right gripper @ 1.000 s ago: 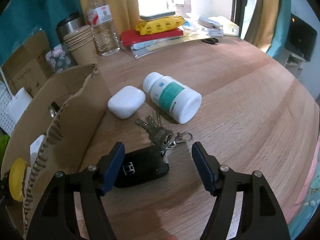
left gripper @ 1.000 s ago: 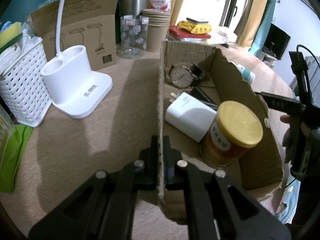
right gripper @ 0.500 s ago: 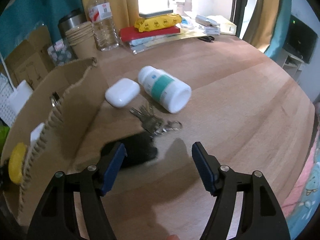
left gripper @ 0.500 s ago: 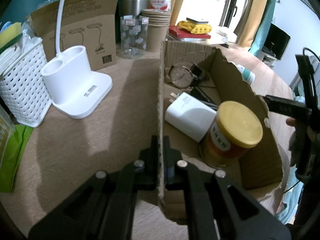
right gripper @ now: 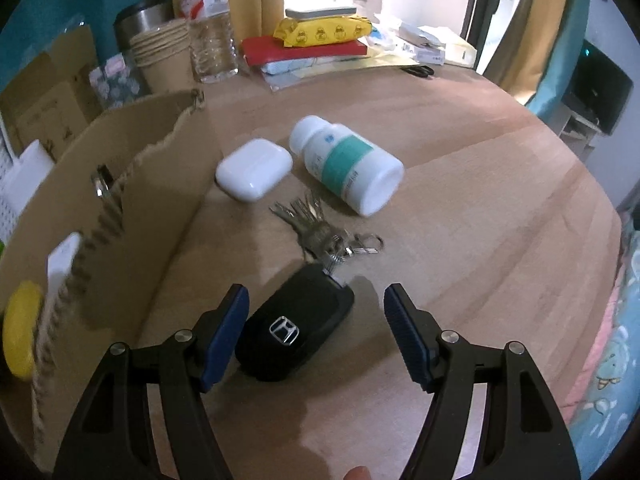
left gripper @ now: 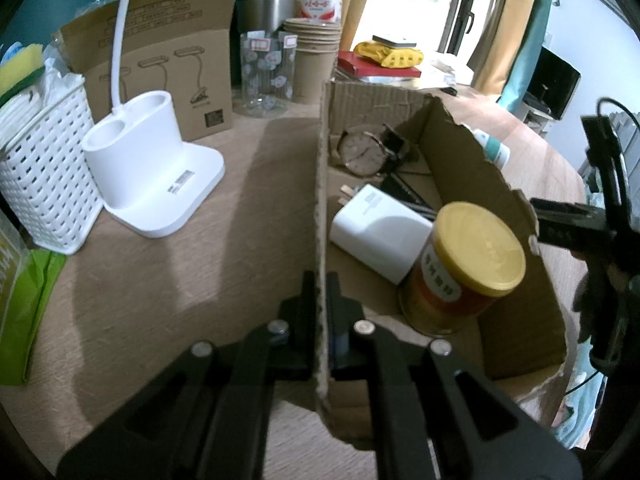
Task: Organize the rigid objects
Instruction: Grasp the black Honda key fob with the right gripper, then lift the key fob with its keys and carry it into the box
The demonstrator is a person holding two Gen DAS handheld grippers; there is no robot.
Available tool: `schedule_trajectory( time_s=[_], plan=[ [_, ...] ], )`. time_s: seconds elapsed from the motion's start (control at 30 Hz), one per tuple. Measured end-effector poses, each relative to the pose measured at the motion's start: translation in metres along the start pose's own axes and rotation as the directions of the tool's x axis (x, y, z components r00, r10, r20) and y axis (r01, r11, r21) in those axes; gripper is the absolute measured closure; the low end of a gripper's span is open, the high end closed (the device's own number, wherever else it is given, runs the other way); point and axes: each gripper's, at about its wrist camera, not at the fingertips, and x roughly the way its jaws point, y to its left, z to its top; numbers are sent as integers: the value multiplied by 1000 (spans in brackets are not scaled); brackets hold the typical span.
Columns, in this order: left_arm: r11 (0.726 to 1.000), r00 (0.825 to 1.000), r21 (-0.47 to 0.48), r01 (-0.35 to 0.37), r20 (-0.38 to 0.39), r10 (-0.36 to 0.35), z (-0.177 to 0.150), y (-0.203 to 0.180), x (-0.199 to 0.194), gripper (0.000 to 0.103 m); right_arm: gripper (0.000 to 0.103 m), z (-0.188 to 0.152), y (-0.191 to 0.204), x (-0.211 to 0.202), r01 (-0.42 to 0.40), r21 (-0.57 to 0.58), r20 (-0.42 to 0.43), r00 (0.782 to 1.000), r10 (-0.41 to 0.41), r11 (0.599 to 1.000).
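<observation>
The left gripper [left gripper: 320,300] has its jaws clamped together on the near wall of the torn brown cardboard box [left gripper: 500,184], pinning it on the wooden table [right gripper: 480,208], and inside the box, beyond those jaws, sit a yellow-lidded orange tin [left gripper: 464,268], a white square charger [left gripper: 380,232] and a round-faced wristwatch [left gripper: 362,152]. The right gripper [right gripper: 316,332] hangs with its blue-padded jaws wide apart, and the black car key fob [right gripper: 296,328] lies between them, closer to the left pad, angled so that its far end leads to the bunch of silver keys [right gripper: 316,228] on a ring just beyond the jaws. To my eye the step is to take the fob, and it would go best if the gripper shifted a little so the fob sat centred, then came down until the pads flanked its long sides before closing. The keys will trail behind, so a slow lift should keep them from swinging into the box wall just to the left of the jaws. Farther out lie a white rounded earbud case [right gripper: 254,174] and a white pill bottle with a teal label [right gripper: 348,164] on its side, both still outside the box.
</observation>
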Motion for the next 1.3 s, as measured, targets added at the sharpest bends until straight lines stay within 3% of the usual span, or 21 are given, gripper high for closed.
schedule_trajectory(
  time_s=[0.33, 0.4, 0.47, 0.9, 1.3],
  plan=[
    [1000, 1000, 2, -3, 0, 3, 0, 0, 0, 99, 31, -12, -10, 0, -20, 24, 14, 1000, 19, 1000],
    [1000, 1000, 2, -2, 0, 2, 0, 0, 0, 99, 40, -13, -9, 0, -22, 24, 27, 999, 21, 999],
    [1000, 1000, 2, -2, 0, 2, 0, 0, 0, 99, 64, -13, -8, -1, -24, 20, 31, 999, 24, 1000],
    [1000, 1000, 2, -3, 0, 3, 0, 0, 0, 99, 66, -16, -21, -17, -126, 61, 62, 991, 122, 990],
    [1000, 1000, 3, -3, 1, 3, 0, -1, 0, 99, 66, 2, -16, -59, -165, 40, 165, 974, 156, 985]
  ],
)
